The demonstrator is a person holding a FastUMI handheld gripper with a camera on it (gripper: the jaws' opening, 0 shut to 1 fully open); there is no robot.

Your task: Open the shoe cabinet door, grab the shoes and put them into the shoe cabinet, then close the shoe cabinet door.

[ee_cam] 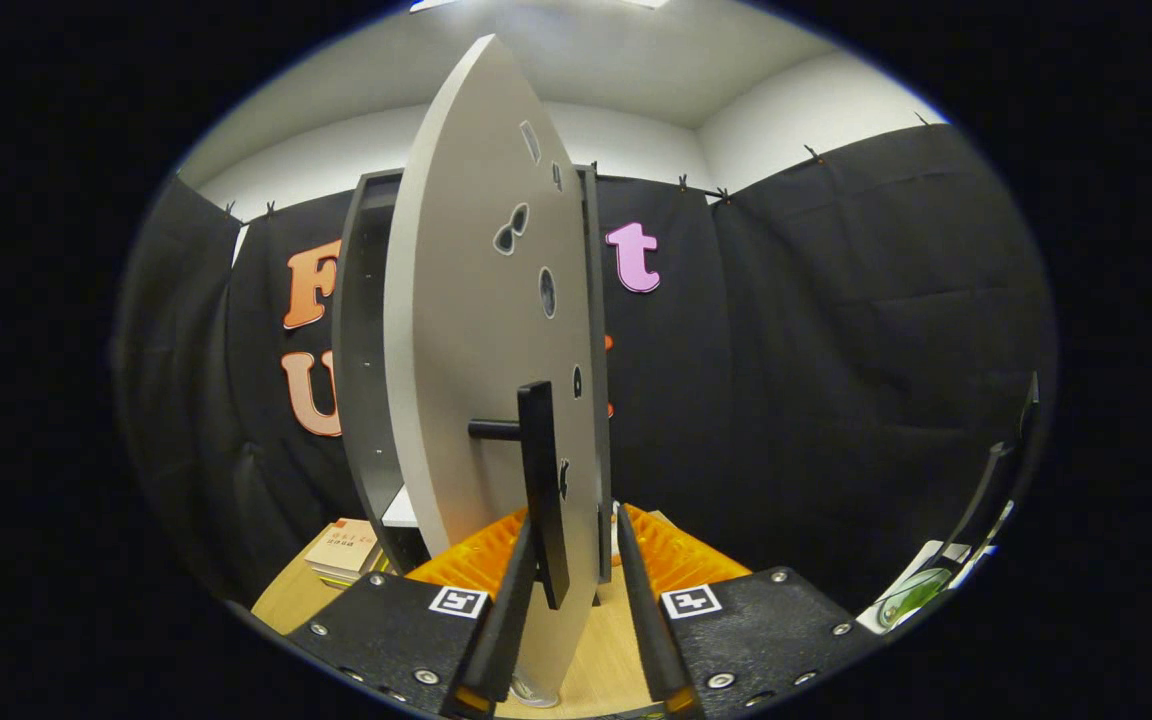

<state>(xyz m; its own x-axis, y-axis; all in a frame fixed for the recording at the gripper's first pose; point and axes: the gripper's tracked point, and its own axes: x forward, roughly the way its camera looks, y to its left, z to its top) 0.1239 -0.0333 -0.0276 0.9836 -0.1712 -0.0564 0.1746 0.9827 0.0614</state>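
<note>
The shoe cabinet (361, 350) is a tall dark-grey case standing on a wooden surface (606, 660). Its light-grey door (476, 330) is swung open toward me and I see it almost edge-on, with small cut-out holes in its face. A black bar handle (541, 480) stands off the door on a short post. My gripper (576, 520) is open, and the handle's lower end sits between its fingers. The left finger (511, 610) lies against the handle, while the right finger (641, 600) stands apart from it. A white shelf edge (401, 510) shows inside the cabinet, behind the door.
A stack of books (341, 550) lies on the wooden surface left of the cabinet's foot. Black cloth walls close in the booth behind and to the right. Low at the far right are a dark stand (981, 500) and a green-printed sheet (911, 595).
</note>
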